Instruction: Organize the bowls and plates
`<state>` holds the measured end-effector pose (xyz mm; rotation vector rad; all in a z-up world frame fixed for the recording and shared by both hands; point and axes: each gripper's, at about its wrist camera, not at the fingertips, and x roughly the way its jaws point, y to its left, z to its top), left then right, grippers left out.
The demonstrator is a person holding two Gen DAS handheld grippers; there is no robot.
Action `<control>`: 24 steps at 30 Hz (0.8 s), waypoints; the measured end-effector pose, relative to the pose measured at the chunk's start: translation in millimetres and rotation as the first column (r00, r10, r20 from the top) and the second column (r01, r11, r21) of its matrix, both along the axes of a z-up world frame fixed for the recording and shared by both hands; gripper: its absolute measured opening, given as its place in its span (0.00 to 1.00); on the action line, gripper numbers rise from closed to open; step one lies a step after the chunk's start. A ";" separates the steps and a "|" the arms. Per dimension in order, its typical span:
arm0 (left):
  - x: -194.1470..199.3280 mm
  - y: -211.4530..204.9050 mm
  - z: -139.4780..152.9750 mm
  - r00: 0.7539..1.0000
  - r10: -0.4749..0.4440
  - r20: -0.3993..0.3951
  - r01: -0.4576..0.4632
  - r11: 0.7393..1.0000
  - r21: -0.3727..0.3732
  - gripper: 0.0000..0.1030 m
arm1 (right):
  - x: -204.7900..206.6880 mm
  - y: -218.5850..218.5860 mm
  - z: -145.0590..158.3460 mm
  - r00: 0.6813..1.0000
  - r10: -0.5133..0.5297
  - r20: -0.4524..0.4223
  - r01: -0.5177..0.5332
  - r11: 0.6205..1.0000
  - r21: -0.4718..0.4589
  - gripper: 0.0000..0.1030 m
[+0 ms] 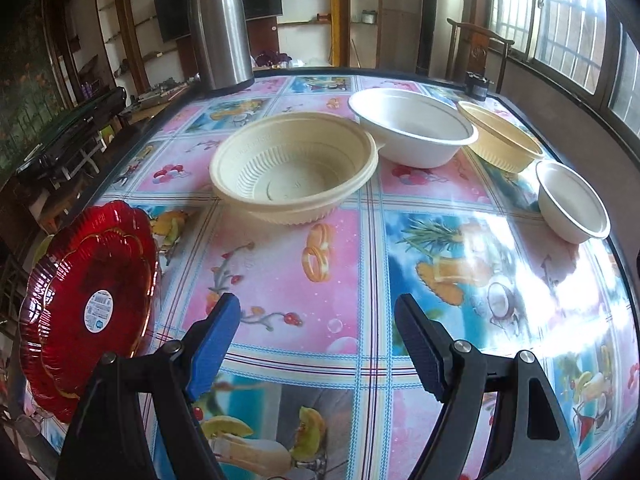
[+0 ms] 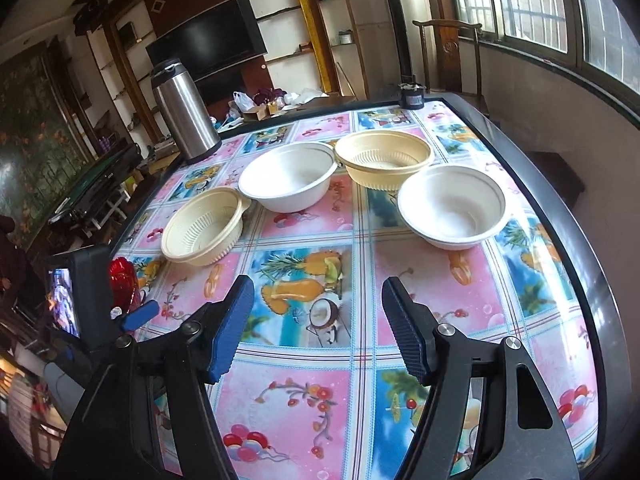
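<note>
Four bowls and a stack of red plates sit on a table (image 2: 552, 216) covered by a glossy fruit-print cloth, and both claws hang above it with nothing between their fingers.

The left gripper (image 1: 318, 340) has its blue-padded fingers spread wide apart over the pink squares near the table's near edge. The right gripper (image 2: 318, 322) is likewise fully spread, over the pineapple-and-coconut square, gripping nothing.

All four bowls stand upright, mouths up; being round, they have no long axis. The ribbed cream bowl (image 1: 294, 172) nearest the left gripper sits toward the table's left edge, its small rim tab pointing at the large white bowl (image 1: 412, 130) and touching or nearly touching its rim. That white bowl lies further in, toward the far edge. Beside it, toward the far right corner, is a second ribbed cream bowl (image 2: 384, 158), rims nearly meeting. The smaller white bowl (image 2: 454, 206) stands just in front of that one, close to the right edge.

The red scalloped plates (image 1: 90, 300) are stacked at the near left corner, overhanging the left edge, with a round label showing at the centre of the top one.

A steel thermos jug (image 1: 220, 28) stands upright at the far left corner, and a small dark object (image 2: 412, 94) at the far right corner.
</note>
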<state>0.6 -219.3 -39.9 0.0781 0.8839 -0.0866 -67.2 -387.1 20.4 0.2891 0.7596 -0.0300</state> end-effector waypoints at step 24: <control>-3.7 -2.4 12.5 1.000 -0.008 0.016 0.009 0.999 -0.034 0.77 | -11.1 -10.7 1.7 1.000 0.011 -0.009 -0.011 1.000 -0.005 0.65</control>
